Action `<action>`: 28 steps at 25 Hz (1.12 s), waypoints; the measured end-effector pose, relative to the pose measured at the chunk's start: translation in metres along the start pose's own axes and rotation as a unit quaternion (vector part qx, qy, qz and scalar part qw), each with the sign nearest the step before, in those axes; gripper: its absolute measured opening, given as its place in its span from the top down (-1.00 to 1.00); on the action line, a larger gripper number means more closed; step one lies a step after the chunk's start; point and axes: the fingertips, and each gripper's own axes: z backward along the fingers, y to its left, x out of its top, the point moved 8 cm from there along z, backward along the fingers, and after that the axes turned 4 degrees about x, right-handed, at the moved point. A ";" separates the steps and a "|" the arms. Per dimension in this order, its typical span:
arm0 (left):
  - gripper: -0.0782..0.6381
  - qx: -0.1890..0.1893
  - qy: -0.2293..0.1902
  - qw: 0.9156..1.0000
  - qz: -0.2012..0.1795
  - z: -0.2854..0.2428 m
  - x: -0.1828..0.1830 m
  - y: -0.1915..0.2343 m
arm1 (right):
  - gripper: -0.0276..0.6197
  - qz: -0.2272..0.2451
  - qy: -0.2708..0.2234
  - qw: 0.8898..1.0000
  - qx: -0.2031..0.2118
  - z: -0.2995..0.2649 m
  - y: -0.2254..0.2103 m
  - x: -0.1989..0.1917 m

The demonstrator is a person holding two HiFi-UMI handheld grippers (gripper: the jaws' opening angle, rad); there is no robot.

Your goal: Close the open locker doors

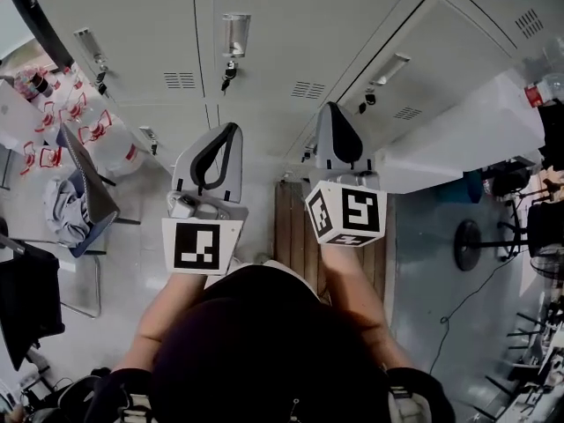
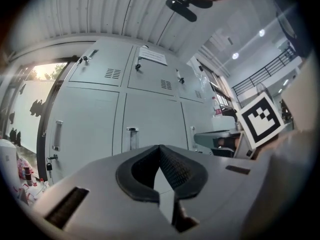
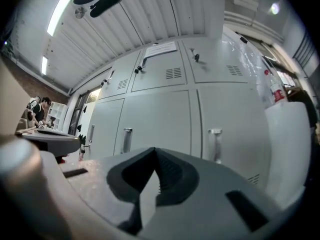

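Grey lockers (image 1: 291,25) stand straight ahead on the far side. Doors facing both grippers look flush shut, w/ handles (image 1: 234,35) upright. Rightmost door: can't tell if ajar. Left gripper (image 2: 160,151) & right gripper (image 3: 154,154) have fingers clenched, nothing between, near the lockers but not touching. Chair (image 1: 88,188) at left, white panel (image 1: 458,135) at right, wood slats (image 1: 295,227) on the floor between. Open floor near right.
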 end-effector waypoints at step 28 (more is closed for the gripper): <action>0.78 0.018 0.030 0.999 -0.038 0.072 -0.015 -0.136 | 0.91 0.003 -0.016 1.000 0.025 0.179 -0.059 -0.043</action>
